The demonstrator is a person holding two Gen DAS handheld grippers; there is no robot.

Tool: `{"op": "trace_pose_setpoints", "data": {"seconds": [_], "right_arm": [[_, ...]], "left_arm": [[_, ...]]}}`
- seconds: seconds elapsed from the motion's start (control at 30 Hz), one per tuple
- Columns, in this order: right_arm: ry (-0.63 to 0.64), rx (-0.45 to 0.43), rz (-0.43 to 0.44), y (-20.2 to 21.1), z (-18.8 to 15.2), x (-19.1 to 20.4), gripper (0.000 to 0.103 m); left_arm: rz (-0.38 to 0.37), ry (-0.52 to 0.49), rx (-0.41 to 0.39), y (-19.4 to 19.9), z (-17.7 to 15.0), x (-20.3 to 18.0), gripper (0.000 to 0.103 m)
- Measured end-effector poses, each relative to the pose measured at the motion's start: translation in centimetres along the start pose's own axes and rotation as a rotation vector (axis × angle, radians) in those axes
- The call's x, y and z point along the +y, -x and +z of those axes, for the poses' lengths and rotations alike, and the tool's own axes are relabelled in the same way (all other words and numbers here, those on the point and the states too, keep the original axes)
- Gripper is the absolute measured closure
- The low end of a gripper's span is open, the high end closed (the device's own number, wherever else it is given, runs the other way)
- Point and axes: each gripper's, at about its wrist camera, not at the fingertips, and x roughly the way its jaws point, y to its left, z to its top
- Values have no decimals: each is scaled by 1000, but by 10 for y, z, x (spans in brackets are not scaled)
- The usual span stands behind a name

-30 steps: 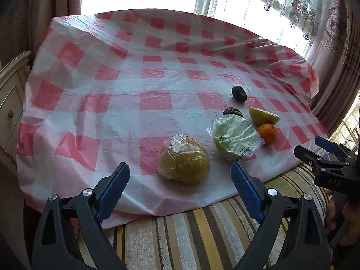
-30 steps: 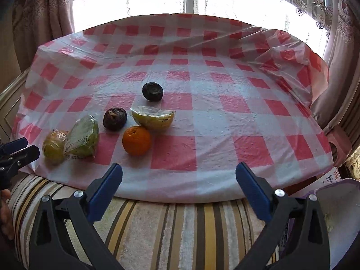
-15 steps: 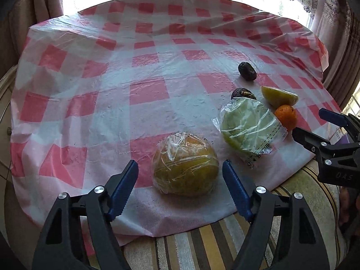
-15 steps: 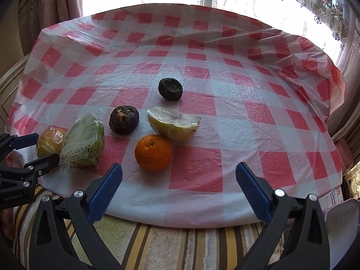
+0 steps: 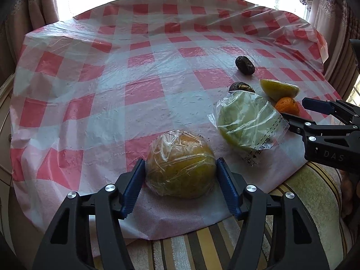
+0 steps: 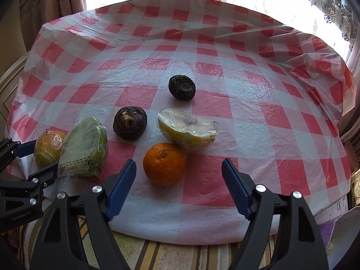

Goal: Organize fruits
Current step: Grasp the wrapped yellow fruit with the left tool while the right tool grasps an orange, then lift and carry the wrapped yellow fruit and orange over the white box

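Blue pads on my left fingers (image 5: 132, 189) sit on both sides of the wrapped yellow fruit (image 5: 180, 166). They are right up against its plastic wrap, one on each side. I cannot tell if they press it yet or only touch it. The fruit rests on the tabletop (image 5: 135, 94), near the front edge, on the red and white cloth.

To do this well, I think I should squeeze slowly. The wrap looks slippery and crinkly, so the fruit could slide out if I pinch too fast. I want the pads at the widest part of the fruit, not near the top. Then I should lift straight up, so the cloth does not get dragged along.

Just beside it, to the right, lies the green fruit in a bag (image 5: 243, 121). Its loose bag corner is close to my left fingers, so I should not catch it.

My right gripper (image 6: 178, 186) is wide open and holds nothing. The orange (image 6: 164, 163) sits just ahead of it, between the two fingers but not touched. Behind the orange, touching it, is a wrapped pale fruit wedge (image 6: 186, 130). Two dark round fruits lie farther back, one near (image 6: 130, 122) and one far (image 6: 181, 87). I should reach for the orange gently, so it does not roll into the wedge.
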Motion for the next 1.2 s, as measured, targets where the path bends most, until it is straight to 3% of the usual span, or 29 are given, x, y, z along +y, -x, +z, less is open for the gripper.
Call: {"op": "trace_pose_setpoints", "data": {"seconds": [0.33,1.2], "right_arm": [[16,4,68,-2,-3,4,65],[-2,-94,65,23,-13,0,66]], "left_arm": [[19,-2,-17,2,-3,-2,41],[66,65,-95,21,-7,7,41]]}}
